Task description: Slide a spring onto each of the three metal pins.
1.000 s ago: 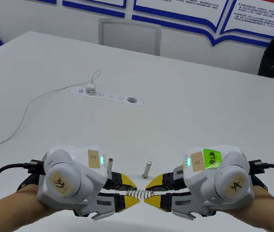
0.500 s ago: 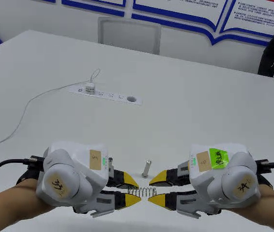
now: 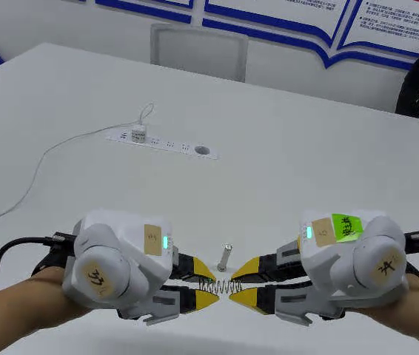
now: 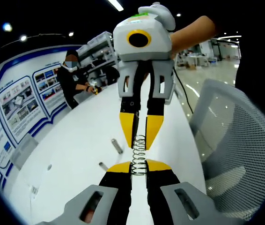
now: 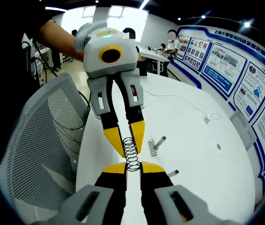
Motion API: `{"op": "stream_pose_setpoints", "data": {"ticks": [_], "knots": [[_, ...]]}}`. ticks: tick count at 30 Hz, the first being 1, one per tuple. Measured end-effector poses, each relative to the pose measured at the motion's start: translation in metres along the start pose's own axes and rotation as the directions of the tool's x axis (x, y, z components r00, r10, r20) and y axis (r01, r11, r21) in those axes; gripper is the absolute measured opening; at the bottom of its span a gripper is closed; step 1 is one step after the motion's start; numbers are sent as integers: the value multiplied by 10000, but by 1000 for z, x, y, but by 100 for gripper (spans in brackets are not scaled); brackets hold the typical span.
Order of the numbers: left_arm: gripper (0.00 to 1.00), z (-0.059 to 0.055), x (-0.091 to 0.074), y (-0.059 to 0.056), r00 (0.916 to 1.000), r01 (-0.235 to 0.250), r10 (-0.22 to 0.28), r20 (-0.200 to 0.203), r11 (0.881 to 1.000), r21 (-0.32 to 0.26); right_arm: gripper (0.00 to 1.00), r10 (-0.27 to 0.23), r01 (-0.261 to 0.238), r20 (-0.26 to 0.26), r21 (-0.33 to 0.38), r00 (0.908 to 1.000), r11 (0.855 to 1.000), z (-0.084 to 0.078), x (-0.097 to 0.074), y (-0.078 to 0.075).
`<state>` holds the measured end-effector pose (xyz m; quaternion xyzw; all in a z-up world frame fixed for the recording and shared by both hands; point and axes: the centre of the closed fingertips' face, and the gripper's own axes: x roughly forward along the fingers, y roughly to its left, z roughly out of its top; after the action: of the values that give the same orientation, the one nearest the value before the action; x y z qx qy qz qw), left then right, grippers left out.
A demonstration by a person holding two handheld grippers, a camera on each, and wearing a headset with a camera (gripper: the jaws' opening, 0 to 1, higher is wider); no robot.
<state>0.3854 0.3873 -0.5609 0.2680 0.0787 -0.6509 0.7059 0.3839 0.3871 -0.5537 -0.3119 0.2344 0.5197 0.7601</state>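
The white table point(image 3: 283, 185) carries the work near its front edge, where the left gripper point(image 3: 211, 288) and the right gripper point(image 3: 235, 288) face each other tip to tip, just above the surface. Each is clamped on one end of the same spring point(image 3: 222, 286), which spans the short gap between them with its axis level. Just beyond it stands a bare upright pin point(image 3: 225, 257). In the right gripper view a second pin point(image 5: 157, 144), nearer the left gripper, appears to wear coils already. The step in hand looks like a re-grip before threading. To do it well, one gripper should let go so that the other holds the spring by a single end, leaving the far mouth open. That grip wants to be light, since a hard pinch could flatten the coils. Then turn the spring upright, centre its open end over the pin's head and lower it straight, because a sideways nudge could topple so slim a pin.
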Motion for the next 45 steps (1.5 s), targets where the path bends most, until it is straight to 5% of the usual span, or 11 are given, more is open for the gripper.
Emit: {"op": "stream_pose_setpoints", "data": {"ticks": [5, 15, 21, 45], "knots": [[10, 2, 2, -1, 10000, 75, -74, -47, 9997, 244, 11, 355, -373, 1001, 166, 9943, 9992, 17, -7, 4], [10, 6, 0, -3, 9999, 43, -43, 141, 10000, -43, 11, 543, -616, 1467, 455, 9877, 9971, 26, -9, 7], [10, 11, 0, -5, 9988, -65, 76, 494, 9997, -218, 11, 619, -823, 2262, 819, 9721, 9932, 42, -10, 9], [15, 13, -7, 6, 9914, -807, 937, 912, 9873, -1372, 10, -52, -397, 2719, 1596, 9623, 9864, 55, -6, -3]]}}
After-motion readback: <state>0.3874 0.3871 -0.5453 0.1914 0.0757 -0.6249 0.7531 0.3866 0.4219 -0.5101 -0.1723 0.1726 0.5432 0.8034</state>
